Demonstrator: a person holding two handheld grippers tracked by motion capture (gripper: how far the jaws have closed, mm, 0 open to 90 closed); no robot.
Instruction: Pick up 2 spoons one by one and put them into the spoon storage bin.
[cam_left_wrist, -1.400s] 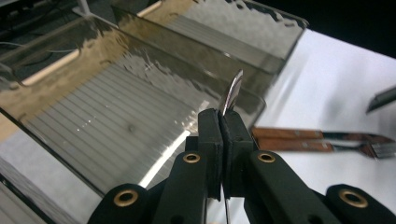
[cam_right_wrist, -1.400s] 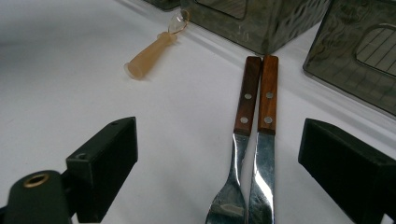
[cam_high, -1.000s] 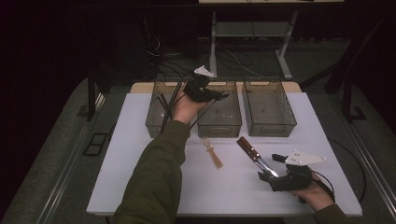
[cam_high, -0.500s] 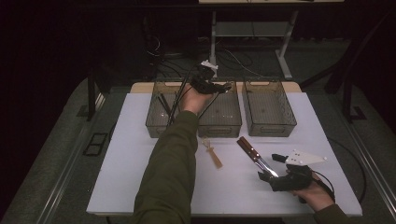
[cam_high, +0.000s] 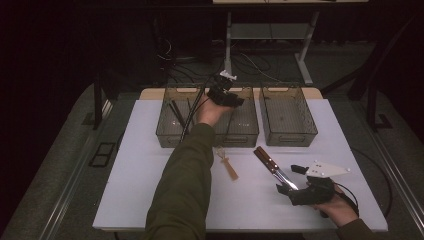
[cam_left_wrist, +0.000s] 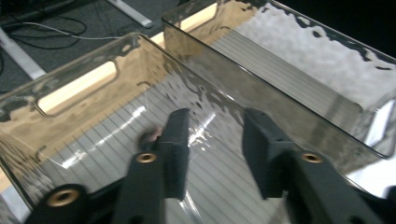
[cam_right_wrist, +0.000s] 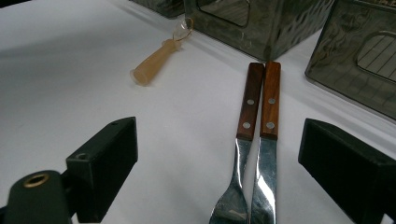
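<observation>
An olive-green sleeve (cam_high: 180, 185); black hand-held gripper (cam_high: 295, 186) topped by grey plate.

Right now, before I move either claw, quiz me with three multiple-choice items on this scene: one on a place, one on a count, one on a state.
1. Where is the left claw?
A. over the middle bin
B. on the white board
C. beside the fork

2. How many clear bins stand along the far edge?
A. two
B. three
C. four

3. How is the right claw set?
A. shut on the fork
B. shut on nothing
C. open, jaws either side of the fork and knife

Answers:
1. A: its view looks down into the middle bin.
2. B: the high view shows three.
3. C: fork and knife lie ungripped between wide jaws.
</observation>
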